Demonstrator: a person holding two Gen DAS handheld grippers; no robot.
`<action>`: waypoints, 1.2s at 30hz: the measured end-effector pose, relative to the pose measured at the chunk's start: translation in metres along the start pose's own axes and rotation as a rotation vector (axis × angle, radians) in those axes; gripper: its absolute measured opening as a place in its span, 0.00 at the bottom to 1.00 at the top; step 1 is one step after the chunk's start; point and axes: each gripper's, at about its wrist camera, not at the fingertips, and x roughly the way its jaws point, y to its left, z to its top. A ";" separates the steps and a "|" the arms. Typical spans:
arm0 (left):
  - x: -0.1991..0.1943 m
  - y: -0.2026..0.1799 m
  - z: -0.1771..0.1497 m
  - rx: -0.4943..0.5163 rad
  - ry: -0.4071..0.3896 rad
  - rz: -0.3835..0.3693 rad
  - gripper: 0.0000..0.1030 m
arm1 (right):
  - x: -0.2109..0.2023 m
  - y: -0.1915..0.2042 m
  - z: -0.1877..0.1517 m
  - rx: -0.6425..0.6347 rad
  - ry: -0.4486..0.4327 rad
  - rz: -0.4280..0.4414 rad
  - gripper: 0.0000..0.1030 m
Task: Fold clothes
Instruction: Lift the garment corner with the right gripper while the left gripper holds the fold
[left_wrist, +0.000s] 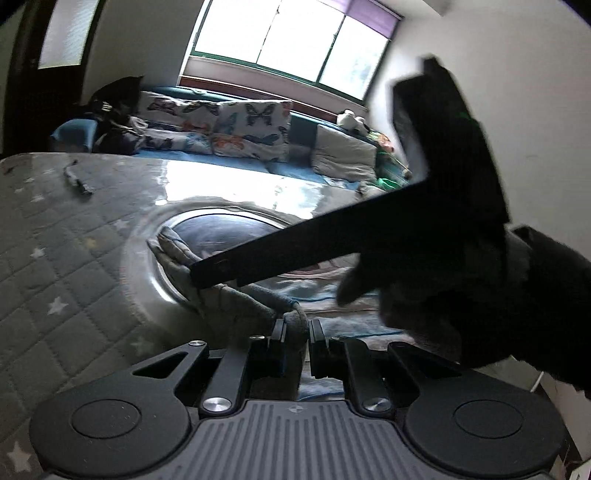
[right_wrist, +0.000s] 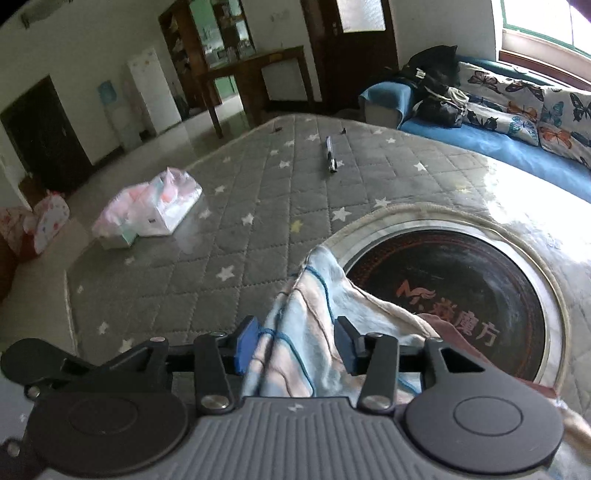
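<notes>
Blocking the garment (left_wrist: 236, 295), the right gripper (left_wrist: 207, 273) shows only as silhouette.

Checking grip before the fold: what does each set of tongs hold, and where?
Left tongs pinch the grey cloth at its rolled edge. Right tongs stand open around the striped cloth.

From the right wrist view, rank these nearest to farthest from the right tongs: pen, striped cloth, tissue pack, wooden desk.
1. Striped cloth, between the right tongs.
2. Tissue pack, left, on the quilted mat.
3. Pen, ahead, mid-mat.
4. Wooden desk, beyond the mat, by the back wall.
</notes>
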 end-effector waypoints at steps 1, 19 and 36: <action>0.002 -0.002 0.000 0.009 0.002 -0.004 0.12 | 0.002 0.000 0.000 -0.005 0.006 -0.002 0.45; 0.010 -0.029 0.002 0.173 0.011 -0.172 0.44 | -0.049 -0.045 -0.052 0.156 -0.135 -0.080 0.08; 0.052 -0.050 0.000 0.190 0.123 -0.190 0.48 | -0.150 -0.148 -0.171 0.516 -0.266 -0.230 0.08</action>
